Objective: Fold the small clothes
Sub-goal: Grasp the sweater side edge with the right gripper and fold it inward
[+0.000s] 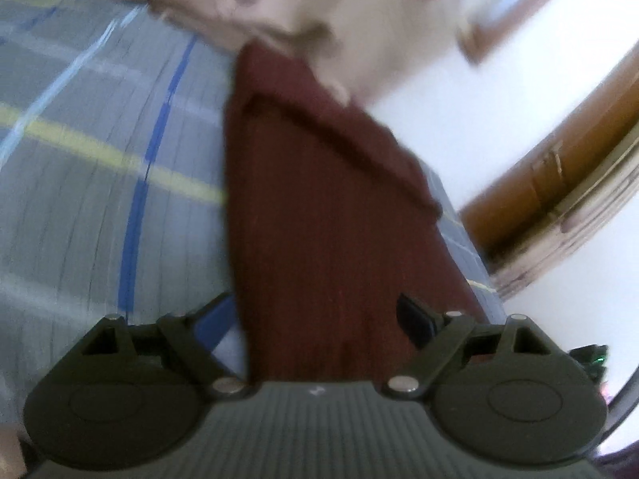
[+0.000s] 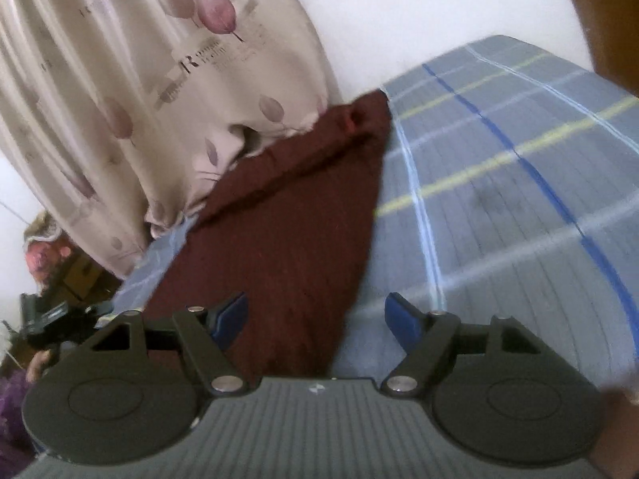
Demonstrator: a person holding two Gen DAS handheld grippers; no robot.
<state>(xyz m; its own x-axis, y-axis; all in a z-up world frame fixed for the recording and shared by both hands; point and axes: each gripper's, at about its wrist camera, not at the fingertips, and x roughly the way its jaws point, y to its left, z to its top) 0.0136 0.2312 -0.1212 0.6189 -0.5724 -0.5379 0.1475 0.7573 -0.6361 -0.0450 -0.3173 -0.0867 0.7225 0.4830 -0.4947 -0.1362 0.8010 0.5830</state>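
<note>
The surface was a bed under a grey sheet crossed by blue, yellow and pale stripes. Behind it rose a white wall, a cream curtain printed with mauve leaves hung down to the sheet's far edge, and brown wooden furniture stood beside the bed.

One garment lay there: a dark maroon knitted piece, folded into a long strip narrowing toward the curtain, its far end touching the curtain's hem. It lay near the sheet's edge in both views.

Two grippers showed. The left gripper had its jaws spread wide above the garment's near end, pads pressing on nothing; its left fingertip was blurred. The right gripper also stood open, its blue pads apart, the garment's near edge passing between them ungripped.

To one side of the garment the striped sheet ran broad and bare; on the other only a narrow strip remained before the bed's edge
</note>
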